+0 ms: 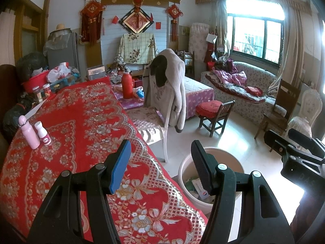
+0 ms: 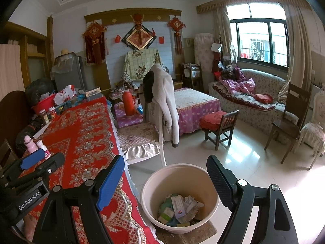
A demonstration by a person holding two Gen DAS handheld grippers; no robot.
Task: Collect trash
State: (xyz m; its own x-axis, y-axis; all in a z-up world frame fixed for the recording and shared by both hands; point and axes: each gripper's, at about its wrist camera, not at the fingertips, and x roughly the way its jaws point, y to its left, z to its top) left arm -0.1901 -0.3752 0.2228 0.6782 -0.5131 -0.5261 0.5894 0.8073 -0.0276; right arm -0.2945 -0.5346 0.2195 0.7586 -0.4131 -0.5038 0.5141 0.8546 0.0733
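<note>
Both my jaws gape empty, left gripper and right gripper above the trash-filled bucket beside the red-clothed table.

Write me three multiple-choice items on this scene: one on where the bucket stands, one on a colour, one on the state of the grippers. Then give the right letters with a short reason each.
1. Where does the bucket stand?
A. On the table
B. On the floor beside the table's edge
C. On the small wooden chair

2. What colour is the tablecloth?
A. Red with a floral pattern
B. Plain green
C. Black and white stripes

3. How do the left gripper and the right gripper stand?
A. Both shut on paper
B. Left shut on the pink bottle, right open
C. Both open and empty

Answers:
1 B: the right wrist view shows it low on the floor, next to the hanging cloth, with scraps of packaging inside.
2 A: red cloth with pale flowers covers the table.
3 C: a clear gap shows between each pair of fingers, nothing in it; the pink bottle stands apart on the table.
</note>
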